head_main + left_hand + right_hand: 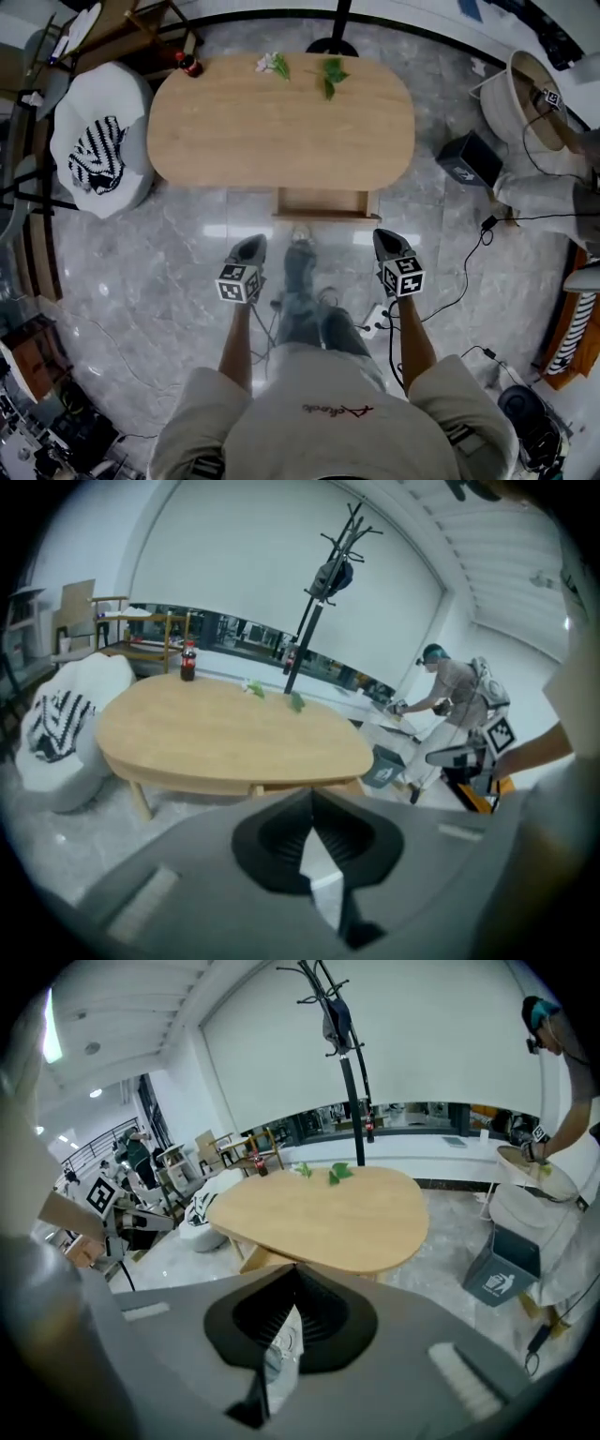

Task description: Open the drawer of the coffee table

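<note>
The oval wooden coffee table (281, 122) stands ahead of me on the marble floor. Its drawer (323, 202) sticks out from the table's near side, open toward me. My left gripper (250, 244) hovers over the floor short of the drawer's left corner, jaws shut with nothing between them. My right gripper (387, 238) hangs level with it by the drawer's right corner, also shut and empty. In the left gripper view the shut left gripper (311, 795) points at the table (225, 738). The right gripper view shows the shut right gripper (294, 1273) below the tabletop (328, 1213), with the drawer (255, 1260) just above it.
A white beanbag (94, 141) with a striped cloth sits left of the table. A cola bottle (190, 64), a flower (272, 64) and green leaves (330, 75) lie on the top. A coat stand base (332, 45) is behind it, a dark bin (469, 159) and cables (469, 272) to the right. Another person (455, 691) bends nearby.
</note>
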